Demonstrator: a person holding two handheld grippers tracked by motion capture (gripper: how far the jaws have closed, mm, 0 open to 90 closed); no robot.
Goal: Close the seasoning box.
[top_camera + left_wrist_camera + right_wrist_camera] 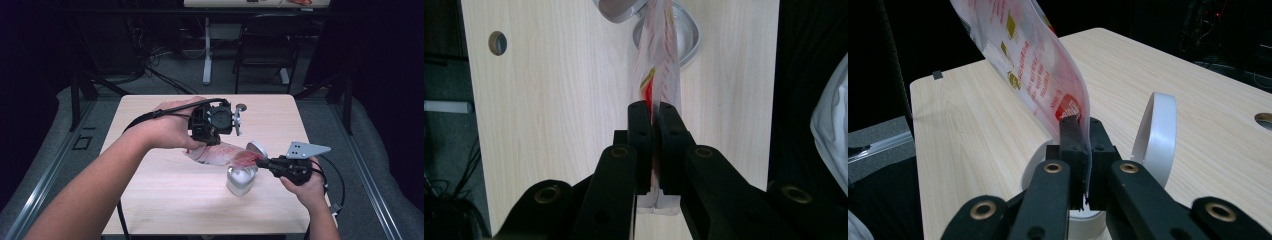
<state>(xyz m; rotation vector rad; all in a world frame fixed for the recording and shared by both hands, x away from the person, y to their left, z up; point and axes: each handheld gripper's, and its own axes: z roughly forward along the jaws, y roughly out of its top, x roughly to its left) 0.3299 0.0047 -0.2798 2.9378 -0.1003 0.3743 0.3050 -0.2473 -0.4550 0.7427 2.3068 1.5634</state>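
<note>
Clear printed plastic bag (220,154) stretched above the wooden table (165,200), one edge pinched in the closed jaws of the left gripper (652,117), the opposite end clamped by the right gripper (1081,131). Bag mouth hangs over a white jar (240,181) with hinged lid (1158,135) open; contents cannot be told

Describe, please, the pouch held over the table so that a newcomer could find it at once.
On the pale wooden table, just right of its middle, stands a small white jar with its flip lid open. Slanting above it is the thin translucent plastic pouch with red print, the one item pinched at both ends.
</note>
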